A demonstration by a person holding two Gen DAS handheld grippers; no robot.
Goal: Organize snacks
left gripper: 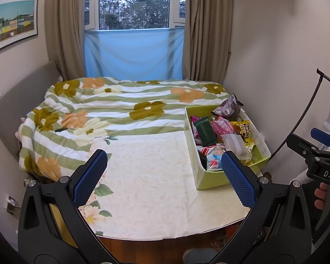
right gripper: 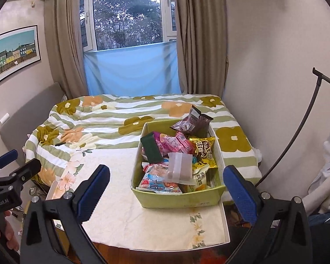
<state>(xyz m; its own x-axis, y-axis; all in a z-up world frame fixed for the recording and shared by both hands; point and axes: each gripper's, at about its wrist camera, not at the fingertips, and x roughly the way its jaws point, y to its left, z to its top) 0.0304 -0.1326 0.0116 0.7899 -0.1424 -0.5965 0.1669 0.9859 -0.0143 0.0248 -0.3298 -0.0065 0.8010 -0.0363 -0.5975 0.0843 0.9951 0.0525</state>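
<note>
A light green cardboard box [right gripper: 178, 199] [left gripper: 211, 179] stands on the cream floral tablecloth [right gripper: 125, 217] [left gripper: 147, 182], toward its right side. It is heaped with snack packets: a dark green pack [right gripper: 151, 148], pink bags [right gripper: 178, 145], a yellow bag [right gripper: 203, 151], a clear pouch [right gripper: 180, 167], and a brown bag [right gripper: 193, 121] at the far end. My left gripper [left gripper: 164, 167] is open over the cloth, left of the box, holding nothing. My right gripper [right gripper: 167, 183] is open in front of the box's near wall, empty too.
Beyond the table lies a bed with a green-striped flowered quilt [left gripper: 112, 110]. A window with curtains [right gripper: 127, 15] is behind it. A wall runs close on the right, with a black curved cable [right gripper: 297, 136]. The table's front edge [right gripper: 160, 249] is near me, wooden floor below.
</note>
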